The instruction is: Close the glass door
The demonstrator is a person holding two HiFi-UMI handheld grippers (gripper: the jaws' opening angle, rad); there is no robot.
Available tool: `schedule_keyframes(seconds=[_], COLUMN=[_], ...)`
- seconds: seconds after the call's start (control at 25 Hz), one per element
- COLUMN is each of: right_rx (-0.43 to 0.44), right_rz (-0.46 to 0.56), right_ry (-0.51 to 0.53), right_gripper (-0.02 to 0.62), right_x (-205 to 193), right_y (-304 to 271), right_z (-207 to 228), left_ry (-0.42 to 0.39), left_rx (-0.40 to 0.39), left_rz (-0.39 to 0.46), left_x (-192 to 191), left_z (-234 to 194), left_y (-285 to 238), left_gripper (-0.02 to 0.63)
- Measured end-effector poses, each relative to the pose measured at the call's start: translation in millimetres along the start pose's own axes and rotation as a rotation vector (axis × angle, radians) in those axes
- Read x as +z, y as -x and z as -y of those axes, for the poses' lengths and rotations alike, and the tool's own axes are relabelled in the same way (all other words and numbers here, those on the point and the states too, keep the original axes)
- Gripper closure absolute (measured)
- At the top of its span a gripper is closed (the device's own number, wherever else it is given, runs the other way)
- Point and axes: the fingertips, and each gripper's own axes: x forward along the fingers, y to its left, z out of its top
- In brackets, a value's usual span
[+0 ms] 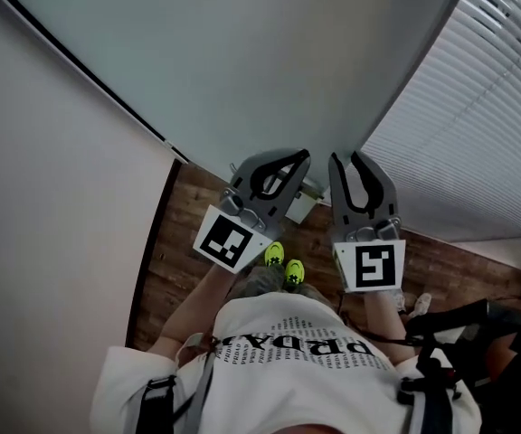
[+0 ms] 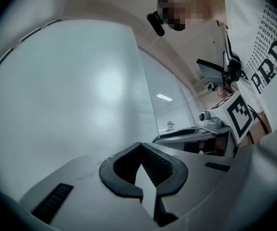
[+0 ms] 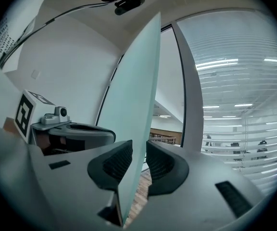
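The glass door (image 1: pixel 242 52) runs off the head view's top edge, and its foot is hidden behind the left gripper (image 1: pixel 301 155) and the right gripper (image 1: pixel 350 157). The person's forearms (image 1: pixel 202 292) vanish behind the marker cubes (image 1: pixel 376 266), and only the toes of the yellow-green shoes (image 1: pixel 284 265) peep past the white shirt (image 1: pixel 306 360). The blinds (image 1: pixel 487 107) are cut by the top and right edges. Dark strapped gear (image 1: pixel 478 333) at the lower right runs off the frame; what it is cannot be told. In the right gripper view the pane hides one pad's face where the jaws close on its edge, and shapes behind the blinds are too small to name. In the left gripper view, a pale wedge within the closed jaws cannot be identified.
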Motion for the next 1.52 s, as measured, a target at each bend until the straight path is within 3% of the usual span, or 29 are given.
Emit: schedule_keyframes(seconds=[0.44, 0.68, 0.84, 1.08, 1.28, 1.52], right_rx=[0.005, 0.078, 0.077, 0.258, 0.383, 0.422], right_rz=[-0.033, -0.053, -0.053, -0.01, -0.007, 0.03], right_ry=[0.018, 0.049, 0.109, -0.104, -0.037, -0.051], right_gripper=[0.531, 0.531, 0.531, 0.534, 0.534, 0.539], right_x=[-13.5, -43.1, -62.8, -55.9, -56.6, -69.3], right_y=[-2.5, -8.1, -8.2, -8.0, -14.8, -41.7], right_z=[2.4, 0.7, 4.4, -3.8, -28.8, -29.5], left_ry=[0.021, 0.046, 0.041, 0.03, 0.02, 0.001], left_rx=[-0.058, -0.018, 0.02, 0.095, 0.155, 0.166], left_rz=[0.012, -0.029, -0.043, -0.046, -0.05, -0.01], left_x=[-10.1, -43.5, -65.2, -64.3, -68.6, -83.7], left_z=[-5.4, -5.2, -11.6, -27.6, -38.2, -61.4], left_y=[-15.5, -15.1, -19.0, -27.1, -24.8, -47.4], left_gripper=[0.606, 0.606, 0.606, 0.606, 0.606, 0.606])
